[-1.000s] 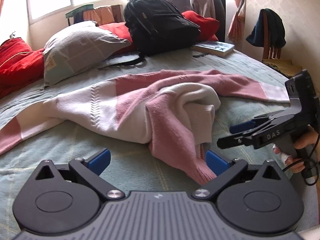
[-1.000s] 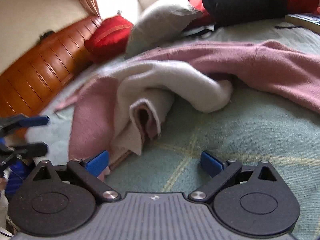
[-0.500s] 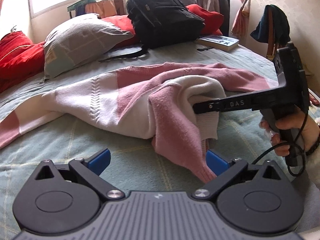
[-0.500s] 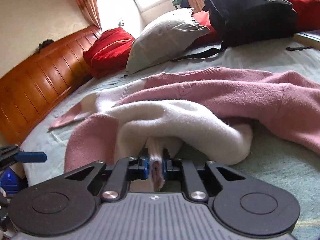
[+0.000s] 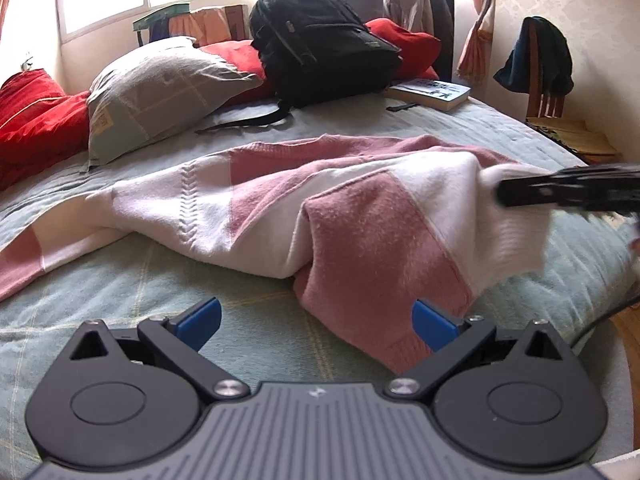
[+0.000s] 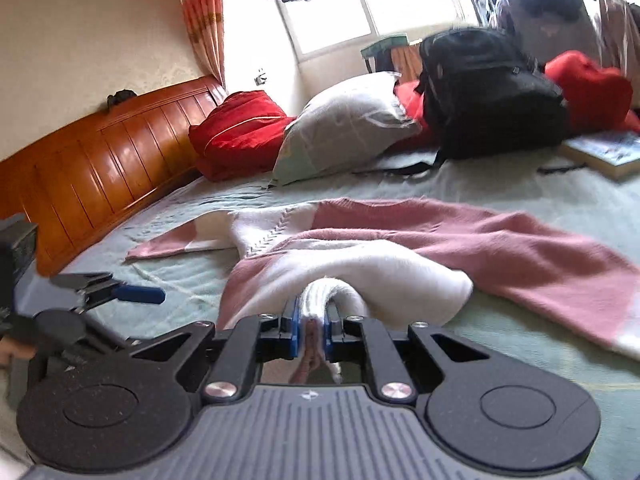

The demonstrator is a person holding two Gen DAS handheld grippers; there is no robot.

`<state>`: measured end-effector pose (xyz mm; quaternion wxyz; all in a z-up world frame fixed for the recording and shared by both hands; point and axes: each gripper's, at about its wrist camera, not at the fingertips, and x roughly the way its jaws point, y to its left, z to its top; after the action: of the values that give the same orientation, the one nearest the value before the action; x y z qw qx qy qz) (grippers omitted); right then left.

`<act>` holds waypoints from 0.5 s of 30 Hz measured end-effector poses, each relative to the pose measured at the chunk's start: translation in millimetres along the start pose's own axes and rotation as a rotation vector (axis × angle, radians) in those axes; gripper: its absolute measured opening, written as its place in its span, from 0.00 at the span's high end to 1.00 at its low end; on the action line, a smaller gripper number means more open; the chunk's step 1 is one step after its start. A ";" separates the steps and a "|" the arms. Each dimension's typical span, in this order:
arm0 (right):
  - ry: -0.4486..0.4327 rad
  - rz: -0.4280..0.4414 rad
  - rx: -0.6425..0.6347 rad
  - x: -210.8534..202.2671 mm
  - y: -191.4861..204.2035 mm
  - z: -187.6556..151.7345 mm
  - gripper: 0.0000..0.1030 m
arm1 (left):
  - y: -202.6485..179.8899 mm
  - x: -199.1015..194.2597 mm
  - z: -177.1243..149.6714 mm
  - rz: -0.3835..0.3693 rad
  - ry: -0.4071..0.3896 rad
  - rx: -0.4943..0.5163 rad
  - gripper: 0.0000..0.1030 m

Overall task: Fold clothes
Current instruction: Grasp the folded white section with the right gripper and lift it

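A pink and white sweater (image 5: 320, 216) is spread across the middle of a pale green bedspread (image 5: 120, 280), with one sleeve stretched toward the left edge of the left wrist view. In the right wrist view the right gripper (image 6: 312, 332) is seen at the lower centre, its blue pads clamped on a white ribbed fold of the sweater (image 6: 360, 264), which is raised off the bedspread (image 6: 480, 332) there. In the left wrist view the same gripper (image 5: 504, 194) enters blurred from the right edge, its tip buried in the white cloth. The left gripper (image 5: 316, 316) is held at the bottom of its own view with its jaws spread wide; nothing is gripped, though the sweater's pink hem lies just beside the right blue pad. In the upper part of both views a grey pillow (image 5: 160, 92), red cushions (image 5: 36, 120), a black backpack (image 5: 320, 56) and a book (image 5: 432, 94) are seen on the bed. A wooden headboard (image 6: 100, 160) is visible at the left of the right wrist view.
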<state>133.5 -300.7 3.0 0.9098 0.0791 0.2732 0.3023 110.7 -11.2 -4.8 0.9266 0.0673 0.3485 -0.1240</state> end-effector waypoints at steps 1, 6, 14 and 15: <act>-0.001 -0.008 -0.006 -9.2 1.2 -1.2 0.86 | -1.5 -1.2 -0.3 -0.002 -0.001 0.002 0.02; 0.012 -0.092 -0.034 -37.9 3.2 -10.3 0.86 | -8.1 -6.0 -0.9 -0.013 -0.008 0.017 0.02; 0.142 -0.275 -0.009 -26.2 -10.5 -37.4 0.47 | -12.6 -8.5 -3.8 -0.017 0.006 0.030 0.02; 0.138 -0.292 -0.019 -25.7 -9.4 -36.7 0.40 | -12.1 -8.3 -4.1 -0.014 0.010 0.031 0.02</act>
<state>101.1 -324.3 -19.2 0.9238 0.0091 0.3407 0.1743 98.7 -20.4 -2.8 0.9227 0.0797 0.3519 -0.1356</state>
